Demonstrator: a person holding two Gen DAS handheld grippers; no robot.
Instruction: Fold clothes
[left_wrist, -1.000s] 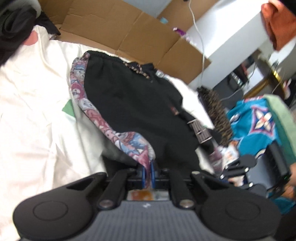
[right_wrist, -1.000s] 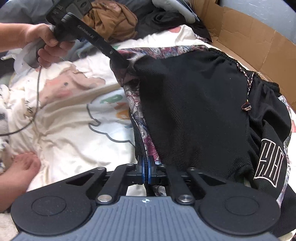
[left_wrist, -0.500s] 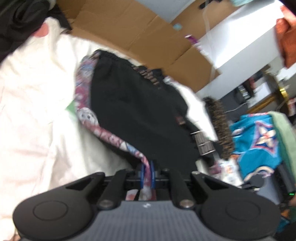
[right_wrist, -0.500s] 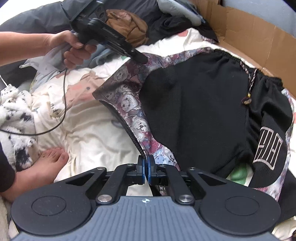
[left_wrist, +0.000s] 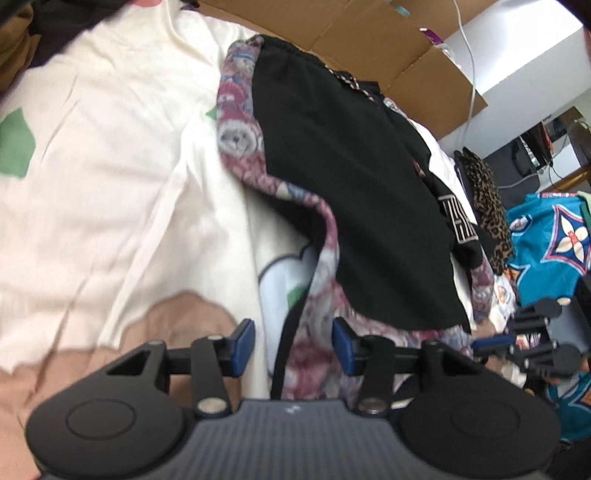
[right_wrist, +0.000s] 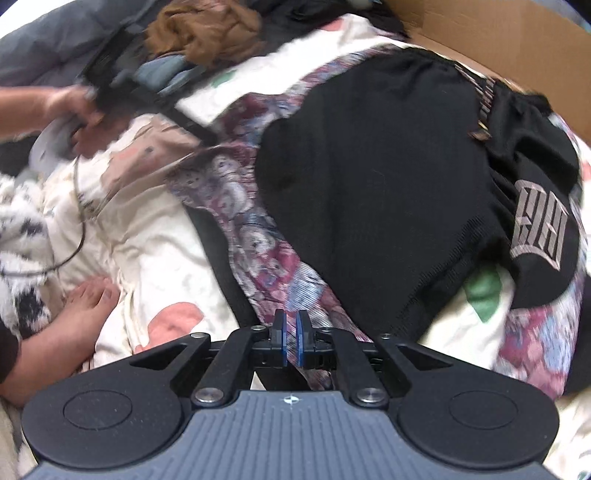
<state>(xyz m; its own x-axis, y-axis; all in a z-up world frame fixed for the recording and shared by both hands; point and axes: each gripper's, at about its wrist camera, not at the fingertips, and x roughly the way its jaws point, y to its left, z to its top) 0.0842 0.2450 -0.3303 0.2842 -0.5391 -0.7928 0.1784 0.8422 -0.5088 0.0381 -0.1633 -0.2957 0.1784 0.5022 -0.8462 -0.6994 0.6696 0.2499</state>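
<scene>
A: Left view only: white wall (left_wrist: 517, 62), cable (left_wrist: 466, 48), teal cloth (left_wrist: 546, 243) and leopard cloth (left_wrist: 487, 199) right of the shorts (left_wrist: 354, 177). Right gripper (left_wrist: 491, 345) also there, low at the shorts' right corner.

B: Right view only: brown garment (right_wrist: 207, 33) and grey clothes beyond the shorts (right_wrist: 373, 177), a bare foot (right_wrist: 85, 306) left of them, a hand (right_wrist: 81, 118) blurred on the left gripper's handle. Cardboard (right_wrist: 498, 44) behind the shorts in both.

A: Shorts flat on the cream sheet (left_wrist: 110, 177), black over a teddy-print layer (left_wrist: 240, 136).

B: Left gripper (left_wrist: 293, 341): jaws just parted, about half apart; print hem lying loose in the gap, touching neither pad.

A: Right gripper (right_wrist: 291, 338): pads nearly together, pinching the print edge (right_wrist: 266, 258) at the shorts' near corner.
</scene>
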